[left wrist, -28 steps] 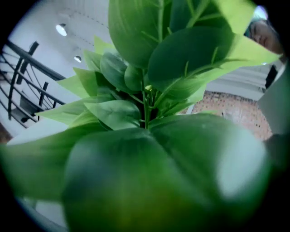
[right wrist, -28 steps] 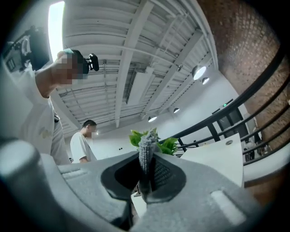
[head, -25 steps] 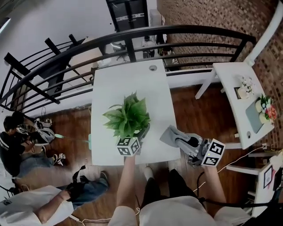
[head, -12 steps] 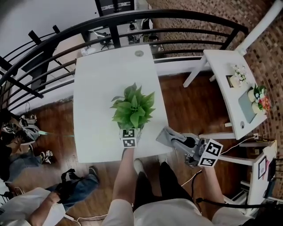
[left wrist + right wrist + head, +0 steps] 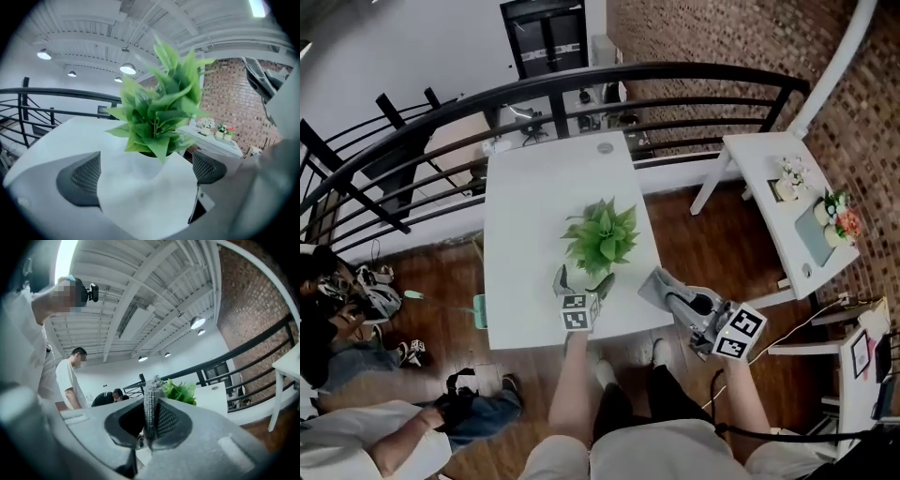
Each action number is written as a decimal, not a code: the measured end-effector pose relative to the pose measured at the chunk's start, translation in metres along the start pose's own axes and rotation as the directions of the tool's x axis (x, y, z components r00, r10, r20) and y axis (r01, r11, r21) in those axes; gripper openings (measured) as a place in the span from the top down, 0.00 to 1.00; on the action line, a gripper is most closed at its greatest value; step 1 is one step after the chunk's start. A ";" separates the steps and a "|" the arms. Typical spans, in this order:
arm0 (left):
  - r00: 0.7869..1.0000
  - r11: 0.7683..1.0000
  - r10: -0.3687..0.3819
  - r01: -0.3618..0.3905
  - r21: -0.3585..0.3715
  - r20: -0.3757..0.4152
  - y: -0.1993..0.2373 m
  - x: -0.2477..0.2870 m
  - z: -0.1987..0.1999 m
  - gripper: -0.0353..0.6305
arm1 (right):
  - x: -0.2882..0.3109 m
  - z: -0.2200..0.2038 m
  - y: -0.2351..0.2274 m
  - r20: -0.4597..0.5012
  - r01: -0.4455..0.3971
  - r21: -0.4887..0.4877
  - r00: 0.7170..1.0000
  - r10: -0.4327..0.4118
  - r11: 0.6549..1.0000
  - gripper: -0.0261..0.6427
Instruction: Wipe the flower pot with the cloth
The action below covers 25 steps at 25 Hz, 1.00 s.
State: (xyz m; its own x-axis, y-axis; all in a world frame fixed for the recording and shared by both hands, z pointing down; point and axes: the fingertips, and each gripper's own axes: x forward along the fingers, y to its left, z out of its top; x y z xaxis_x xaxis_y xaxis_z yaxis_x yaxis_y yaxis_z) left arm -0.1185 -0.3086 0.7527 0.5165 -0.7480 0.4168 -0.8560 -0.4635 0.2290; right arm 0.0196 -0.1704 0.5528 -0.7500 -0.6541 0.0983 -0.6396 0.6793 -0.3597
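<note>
Near the front edge of the long white table [image 5: 525, 197], the white flower pot [image 5: 145, 197] stands upright with its bushy green leaves [image 5: 602, 236] on top, close enough for both arms to reach it. Left gripper [image 5: 583, 279]: jaws have just been opening and now stand spread wide, one on each side of the pot. I read that as letting go, so the pot sits on its own base for wiping. The dark mesh pads [image 5: 80, 179] flank the pot wall. Whether either one grazes it I cannot tell, since the white wall blurs into the jaw edges. Right gripper [image 5: 150, 423]: pressed together on the grey knitted cloth [image 5: 657, 284], pinching a fold so the loose part is free to rub. It is held off the table's right corner, near the pot but apart from it, probably waiting for a clear side. View differences: the head view hides nearly all of the pot under foliage, while the left gripper view shows its bare wall between the jaws. The head view shows the cloth draped over the right jaws. Only the right gripper view shows the knit strip clamped upright between the pads, plus a person in a white shirt [image 5: 70, 380] standing behind. Wiping not yet begun, by my judgement.
</note>
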 end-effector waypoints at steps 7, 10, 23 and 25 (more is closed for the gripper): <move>0.974 0.988 0.120 -0.136 0.074 0.191 -0.026 -0.119 0.064 0.02 | -0.021 0.059 0.016 0.170 0.129 -0.078 0.979 -0.114 0.989 0.96; 0.943 0.978 0.178 -0.202 0.056 0.280 -0.059 -0.172 0.085 0.03 | -0.035 0.061 0.021 0.157 0.114 -0.139 0.983 -0.092 0.984 0.96; 0.837 0.936 0.283 -0.348 0.056 0.469 -0.252 -0.293 0.113 0.03 | -0.180 0.060 0.064 0.113 0.043 -0.297 0.994 -0.009 0.954 0.96; 0.836 0.940 0.275 -0.338 0.052 0.475 -0.267 -0.304 0.117 0.03 | -0.196 0.067 0.071 0.141 0.068 -0.301 0.990 -0.026 0.951 0.96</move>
State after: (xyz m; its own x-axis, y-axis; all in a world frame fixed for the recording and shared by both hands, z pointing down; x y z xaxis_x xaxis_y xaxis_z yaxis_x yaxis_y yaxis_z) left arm -0.0442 -0.0131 0.4619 0.2071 -0.9783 -0.0067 -0.9779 -0.2072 0.0289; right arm 0.1329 -0.0164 0.4461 -0.7021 -0.7117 -0.0240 -0.7098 0.7022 -0.0563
